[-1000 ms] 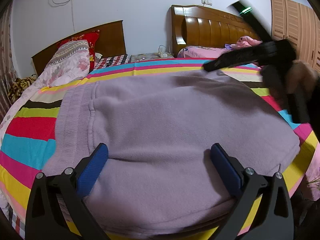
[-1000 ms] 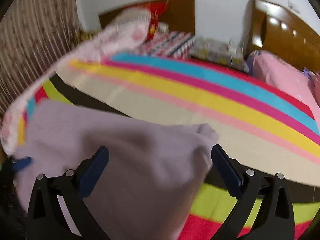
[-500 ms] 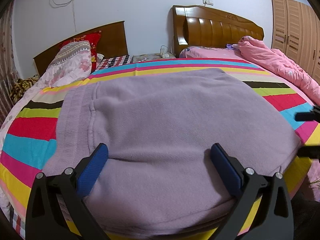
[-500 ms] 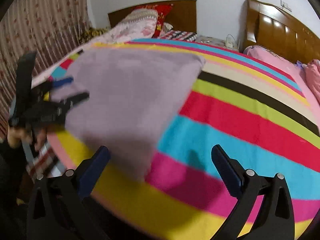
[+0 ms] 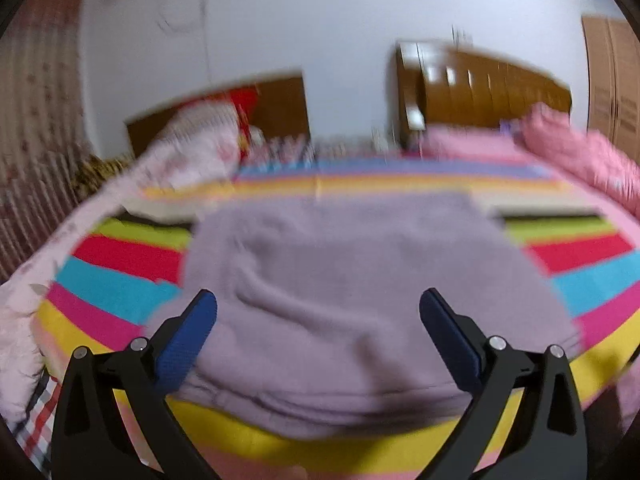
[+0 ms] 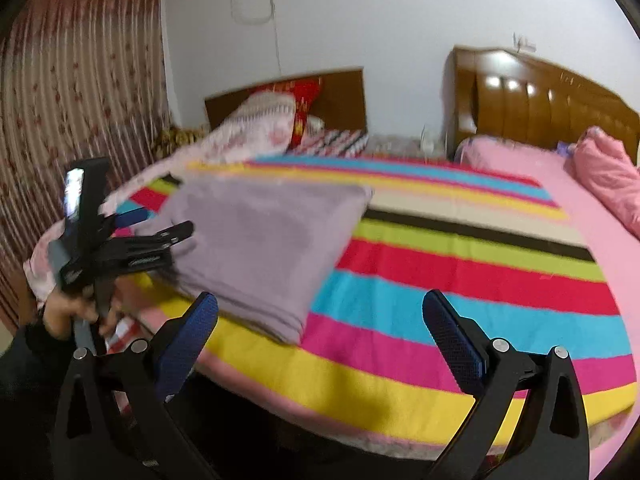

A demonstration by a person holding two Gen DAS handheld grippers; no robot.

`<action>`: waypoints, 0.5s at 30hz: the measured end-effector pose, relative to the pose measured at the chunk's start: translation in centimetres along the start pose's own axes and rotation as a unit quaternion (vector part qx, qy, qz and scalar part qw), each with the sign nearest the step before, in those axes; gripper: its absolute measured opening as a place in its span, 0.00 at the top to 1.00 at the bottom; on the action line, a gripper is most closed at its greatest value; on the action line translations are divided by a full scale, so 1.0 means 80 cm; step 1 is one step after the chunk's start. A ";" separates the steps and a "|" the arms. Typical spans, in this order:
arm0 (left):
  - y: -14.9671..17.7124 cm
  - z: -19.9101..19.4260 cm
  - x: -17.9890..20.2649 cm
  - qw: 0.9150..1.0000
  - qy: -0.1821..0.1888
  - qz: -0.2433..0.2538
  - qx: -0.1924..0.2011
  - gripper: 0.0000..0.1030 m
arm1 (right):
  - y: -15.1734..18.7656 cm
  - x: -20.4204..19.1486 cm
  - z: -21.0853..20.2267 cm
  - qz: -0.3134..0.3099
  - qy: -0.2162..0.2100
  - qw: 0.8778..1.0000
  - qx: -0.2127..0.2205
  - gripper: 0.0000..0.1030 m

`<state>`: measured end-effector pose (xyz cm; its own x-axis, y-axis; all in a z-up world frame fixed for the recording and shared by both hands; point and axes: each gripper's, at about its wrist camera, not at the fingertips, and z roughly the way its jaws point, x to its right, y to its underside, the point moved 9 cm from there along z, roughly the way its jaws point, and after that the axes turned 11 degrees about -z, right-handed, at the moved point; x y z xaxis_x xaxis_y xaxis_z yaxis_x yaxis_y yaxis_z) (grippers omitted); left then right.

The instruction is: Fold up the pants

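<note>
The lilac fleece pants (image 5: 352,292) lie folded into a thick rectangle on the striped blanket, near the bed's front edge. In the right wrist view the pants (image 6: 260,240) sit at the blanket's left front corner. My left gripper (image 5: 318,320) is open and empty, held just in front of the pants' near edge; it also shows in the right wrist view (image 6: 144,226), at the pants' left side. My right gripper (image 6: 320,328) is open and empty, off the bed's front edge, right of the pants.
The striped blanket (image 6: 460,280) covers the bed. Pillows (image 6: 256,124) and a wooden headboard (image 6: 340,92) are at the far end. A second bed with pink bedding (image 6: 560,184) stands to the right. A curtain (image 6: 80,120) hangs on the left.
Both grippers have pulled back from the pants toward the bed's front edge. The right gripper let go of the pants and swung away to the right. The pants lie folded and still.
</note>
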<state>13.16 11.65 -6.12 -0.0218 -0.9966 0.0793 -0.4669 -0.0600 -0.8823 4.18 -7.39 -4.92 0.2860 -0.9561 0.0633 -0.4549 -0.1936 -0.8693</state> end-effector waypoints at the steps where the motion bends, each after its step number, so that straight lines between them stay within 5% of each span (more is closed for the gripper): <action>1: -0.013 -0.028 0.003 1.000 0.007 -0.005 0.029 0.01 | -0.007 -0.002 -0.007 0.000 0.003 1.000 0.014 0.04; 6: -0.075 -0.131 0.009 0.991 0.001 -0.004 0.133 0.01 | -0.042 -0.009 -0.034 0.009 0.001 0.998 0.063 0.04; 9: -0.106 -0.166 0.006 0.983 -0.037 -0.008 0.180 0.01 | -0.063 -0.014 -0.044 0.011 0.003 0.997 0.080 0.04; 15: -0.094 -0.138 0.011 0.993 -0.008 -0.029 0.112 0.01 | -0.067 -0.025 -0.014 -0.001 0.016 0.999 0.044 0.04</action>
<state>6.92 11.86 5.68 0.0141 -0.9918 0.1267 -0.2579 -0.1260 -0.9579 5.09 -4.68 0.14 0.2595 -0.9624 0.0801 -0.3786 -0.1777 -0.9083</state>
